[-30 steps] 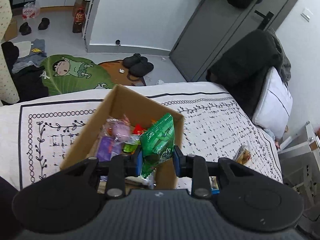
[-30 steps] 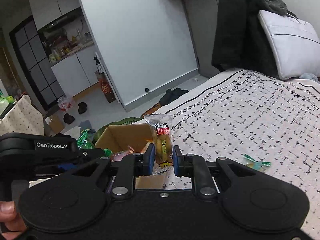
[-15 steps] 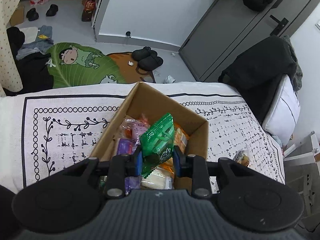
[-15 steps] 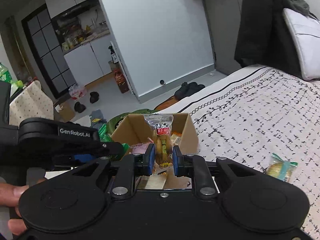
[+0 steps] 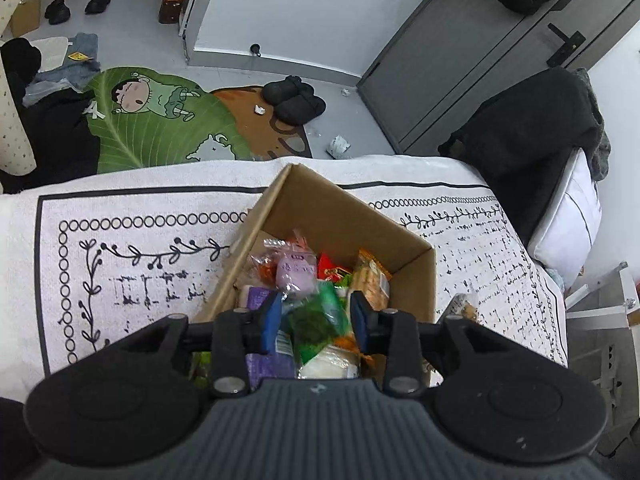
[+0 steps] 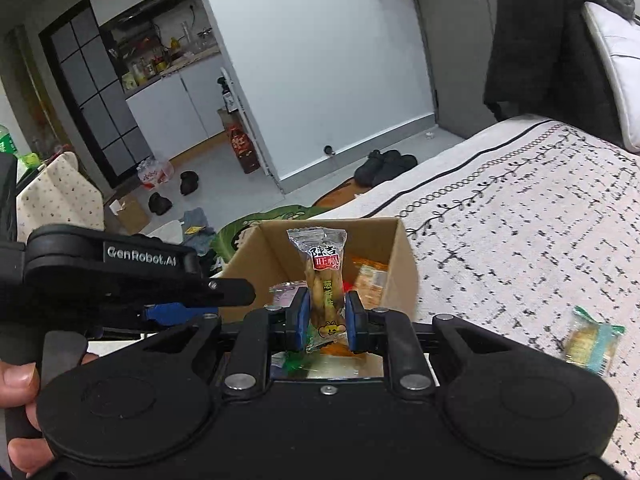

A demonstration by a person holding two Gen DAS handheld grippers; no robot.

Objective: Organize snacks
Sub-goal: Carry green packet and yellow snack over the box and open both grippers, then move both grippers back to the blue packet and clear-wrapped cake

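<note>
An open cardboard box (image 5: 416, 280) sits on the patterned bedspread and holds several snack packets; it also shows in the right wrist view (image 6: 404, 268). My left gripper (image 5: 316, 318) hovers over the box with its jaws apart; a green snack packet (image 5: 318, 320) lies loose between them, on the pile. My right gripper (image 6: 326, 318) is shut on a clear packet of yellow twisted snacks (image 6: 324, 276), upright just over the box's near side. The left gripper's body (image 6: 132, 276) shows at the left of the right wrist view.
A green-and-yellow snack (image 6: 590, 338) lies on the bedspread right of the box. Another packet (image 5: 464, 306) lies beside the box's right wall. A white pillow (image 5: 568, 224) and dark clothes (image 5: 528, 128) are at the bed's far right. Slippers (image 5: 294, 98) lie on the floor.
My left gripper opened and let go of the green packet, which dropped onto the pile in the box. Both grippers moved closer over the box.
</note>
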